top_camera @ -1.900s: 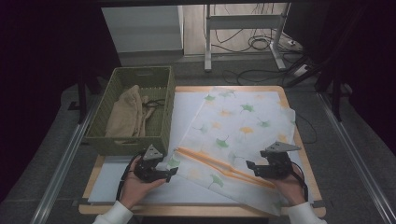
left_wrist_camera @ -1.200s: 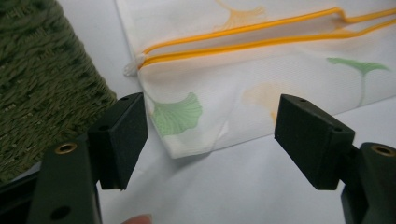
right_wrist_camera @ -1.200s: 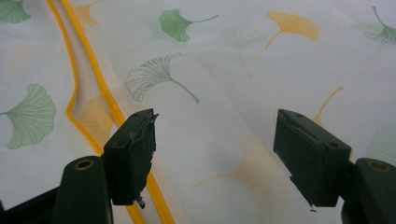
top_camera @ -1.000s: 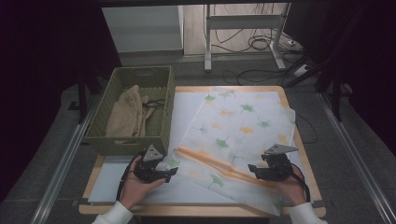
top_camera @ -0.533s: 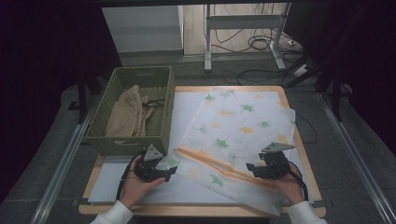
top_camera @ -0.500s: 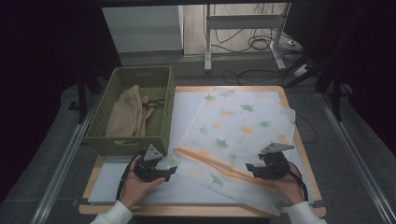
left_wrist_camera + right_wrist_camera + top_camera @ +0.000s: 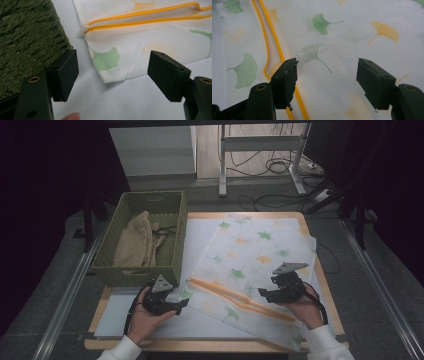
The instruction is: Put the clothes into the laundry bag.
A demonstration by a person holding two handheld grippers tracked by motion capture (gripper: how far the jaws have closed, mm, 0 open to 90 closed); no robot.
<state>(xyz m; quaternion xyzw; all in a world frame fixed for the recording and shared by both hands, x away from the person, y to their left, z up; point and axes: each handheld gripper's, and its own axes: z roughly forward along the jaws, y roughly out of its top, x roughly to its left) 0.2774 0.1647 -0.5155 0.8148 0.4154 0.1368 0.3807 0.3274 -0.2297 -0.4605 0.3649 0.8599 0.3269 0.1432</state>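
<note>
A thin white cloth (image 7: 250,265) printed with green and orange ginkgo leaves lies spread over the right half of the tabletop (image 7: 320,285). It appears to be a bag or cover: an orange-edged zip opening (image 7: 240,297) runs slantwise across its near part and stands a little apart.

The left gripper (image 7: 162,301) hovers at the cloth's near left corner (image 7: 110,77), just beside the green woven basket (image 7: 142,272). Its fingers (image 7: 63,75) stand wide apart with nothing between them but bare tabletop and that corner. The right gripper (image 7: 280,290) hangs over the cloth near the zip's right end. Its fingers (image 7: 374,82) are also wide apart and grip nothing, though they have just been closing slightly.

The cloth looks light, soft and limp, so it will likely sag and fold wherever it is unsupported, and a single thin layer may slip out of a shallow pinch. The firmest places to take hold are probably the orange piped edge, which is thicker and stiffer, and the seamed corner under the left gripper. Holding two spread points should keep it from bunching.
</note>
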